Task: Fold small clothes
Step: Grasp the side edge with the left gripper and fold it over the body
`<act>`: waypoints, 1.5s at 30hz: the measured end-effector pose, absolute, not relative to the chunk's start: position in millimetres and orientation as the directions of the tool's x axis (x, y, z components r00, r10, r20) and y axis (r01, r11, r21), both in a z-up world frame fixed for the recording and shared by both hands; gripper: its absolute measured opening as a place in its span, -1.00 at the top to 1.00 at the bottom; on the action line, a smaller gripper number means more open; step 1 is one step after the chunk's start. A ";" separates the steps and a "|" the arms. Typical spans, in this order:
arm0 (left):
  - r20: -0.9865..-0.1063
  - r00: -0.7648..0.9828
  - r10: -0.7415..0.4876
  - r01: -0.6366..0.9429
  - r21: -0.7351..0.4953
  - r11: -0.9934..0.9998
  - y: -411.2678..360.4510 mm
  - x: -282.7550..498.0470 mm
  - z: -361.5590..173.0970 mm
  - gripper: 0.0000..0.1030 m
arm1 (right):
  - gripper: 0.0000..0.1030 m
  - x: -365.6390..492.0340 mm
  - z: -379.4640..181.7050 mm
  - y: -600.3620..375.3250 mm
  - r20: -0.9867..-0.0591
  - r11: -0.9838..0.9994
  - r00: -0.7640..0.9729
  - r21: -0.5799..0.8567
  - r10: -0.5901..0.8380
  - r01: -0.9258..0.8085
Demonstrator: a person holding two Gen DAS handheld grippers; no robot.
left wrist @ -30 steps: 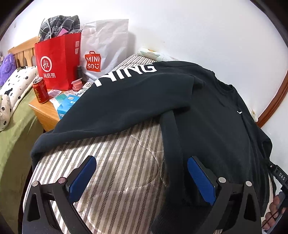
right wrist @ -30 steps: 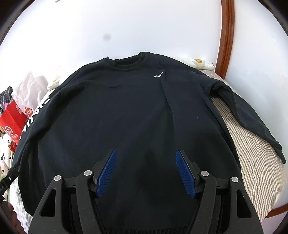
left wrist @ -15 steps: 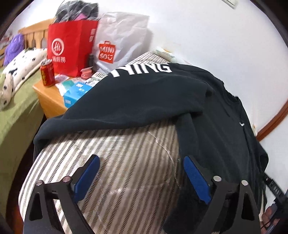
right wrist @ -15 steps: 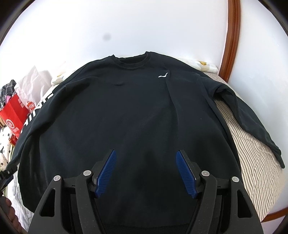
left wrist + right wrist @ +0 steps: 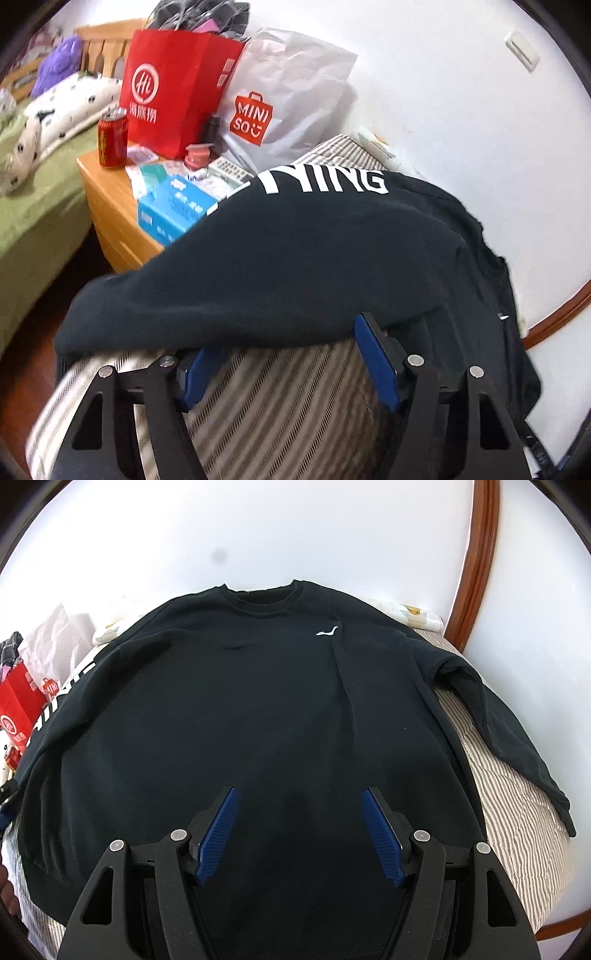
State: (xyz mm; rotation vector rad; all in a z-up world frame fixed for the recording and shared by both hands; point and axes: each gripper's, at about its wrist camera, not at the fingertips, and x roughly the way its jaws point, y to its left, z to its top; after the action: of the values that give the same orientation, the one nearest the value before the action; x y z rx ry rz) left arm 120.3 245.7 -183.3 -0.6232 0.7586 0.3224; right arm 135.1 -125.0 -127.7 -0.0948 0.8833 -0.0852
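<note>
A black sweatshirt (image 5: 258,709) lies spread flat, front up, on a striped mattress (image 5: 517,812), collar at the far side. Its left sleeve (image 5: 258,266), with white lettering, drapes toward the mattress's left edge. My left gripper (image 5: 291,354) is open, its fingers at the sleeve's near edge, the left fingertip partly tucked under the cloth. My right gripper (image 5: 299,823) is open and empty, hovering over the lower middle of the sweatshirt's body. The right sleeve (image 5: 509,731) lies loose along the mattress's right side.
A wooden bedside table (image 5: 107,206) stands left of the mattress with a red paper bag (image 5: 173,92), a white Miniso bag (image 5: 284,99), a red can (image 5: 112,138) and a blue box (image 5: 173,210). A green bed (image 5: 33,206) lies further left. White wall behind.
My left gripper has moved forward and left, from the sweatshirt's side hem up to the lettered sleeve's near edge. My right gripper has stayed nearly still over the sweatshirt's body.
</note>
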 end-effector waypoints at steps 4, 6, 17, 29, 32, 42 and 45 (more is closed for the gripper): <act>-0.743 0.657 0.127 -0.528 -0.333 0.782 245.9 127.4 -182.8 0.22 | -0.34 143.0 -129.8 -129.8 -0.776 0.991 0.618 -0.128 -0.125 0.039; -0.756 0.639 0.143 -0.541 -0.309 0.782 248.0 131.2 -182.8 0.54 | -0.34 147.3 -129.4 -132.6 -0.776 0.991 0.618 -0.125 -0.125 0.042; -0.697 0.677 0.236 -0.494 -0.194 0.848 222.6 142.0 -121.9 0.87 | -0.34 159.0 -114.3 -143.1 -0.755 0.995 0.651 -0.101 -0.072 -0.007; -0.599 0.794 0.107 -0.233 -0.137 0.963 105.1 197.2 -43.9 0.88 | -0.34 138.9 -71.9 -211.1 -0.682 0.991 0.722 -0.123 -0.116 0.042; -0.605 0.794 0.062 -0.163 -0.114 0.980 67.8 217.9 -41.4 0.89 | -0.34 133.0 -69.1 -236.2 -0.687 0.993 0.717 -0.090 -0.118 0.077; -0.682 0.729 -0.054 0.018 -0.059 0.998 -30.6 264.6 -70.1 0.88 | -0.34 117.8 -85.5 -299.2 -0.709 0.982 0.683 -0.084 -0.176 0.167; -0.717 0.694 -0.067 0.033 -0.061 0.998 -42.0 270.7 -81.0 0.88 | -0.34 118.0 -94.8 -308.4 -0.725 0.980 0.664 -0.078 -0.181 0.183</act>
State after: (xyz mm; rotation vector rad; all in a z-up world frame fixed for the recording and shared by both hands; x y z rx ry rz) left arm 270.7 -42.0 -81.0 -0.0448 0.8018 -0.0559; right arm 118.0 -308.4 -94.8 0.0020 0.8193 -0.2058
